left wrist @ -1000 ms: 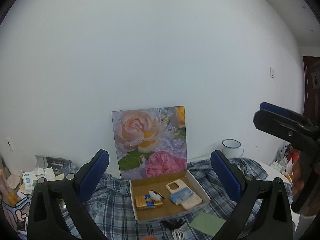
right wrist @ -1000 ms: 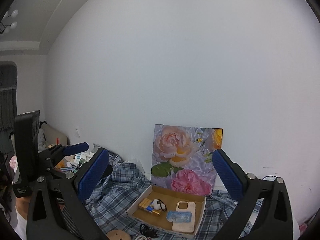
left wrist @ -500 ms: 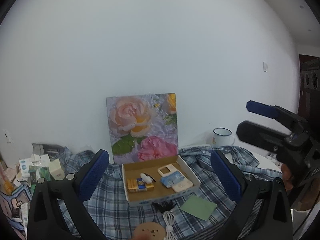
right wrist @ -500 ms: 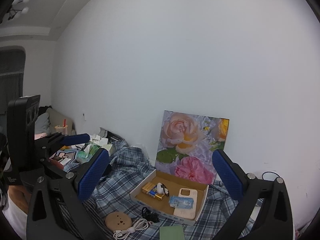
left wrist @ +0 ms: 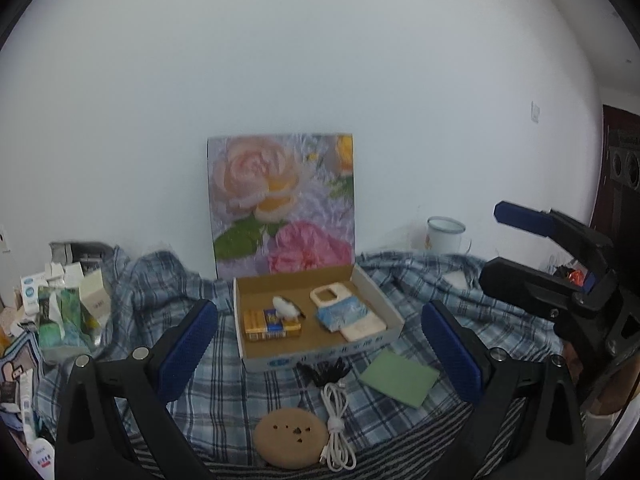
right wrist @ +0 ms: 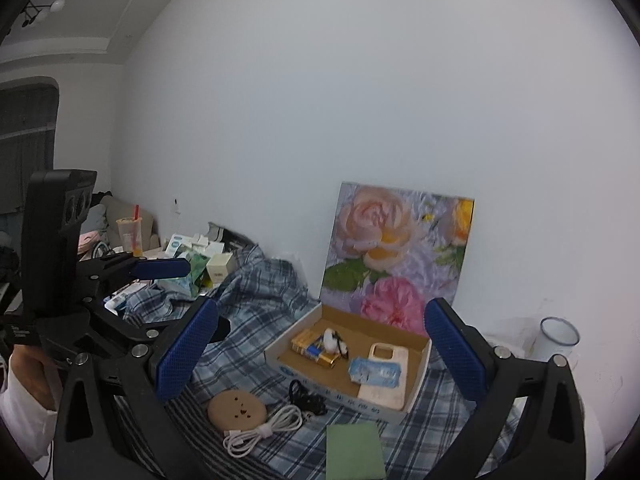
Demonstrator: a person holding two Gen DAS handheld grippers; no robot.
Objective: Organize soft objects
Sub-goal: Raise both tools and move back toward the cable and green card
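An open cardboard box (left wrist: 320, 354) sits mid-table on a plaid cloth (left wrist: 224, 392). It holds a yellow-blue pack (left wrist: 268, 322), a small white item (left wrist: 286, 306), a cream phone case (left wrist: 362, 328) and a blue tissue pack (left wrist: 342, 312). In front of it lie a black cord bundle (left wrist: 324, 370), a coiled white cable (left wrist: 336, 412), a round tan pad (left wrist: 290, 436) and a green cloth (left wrist: 400, 378). My left gripper (left wrist: 318, 312) hangs open and empty above the near edge. My right gripper (right wrist: 322, 312) is open and empty too, to the right of the left one.
A flower painting (left wrist: 280, 204) leans on the white wall behind the box. A white enamel mug (left wrist: 444, 234) stands at the back right. Small cartons and packets (left wrist: 64, 296) crowd the left side. A person's hand holds each gripper handle.
Both views have tipped downward. The box has risen in the frame, and the tan pad, white cable and green cloth in front of it have come into view. Both grippers stayed open.
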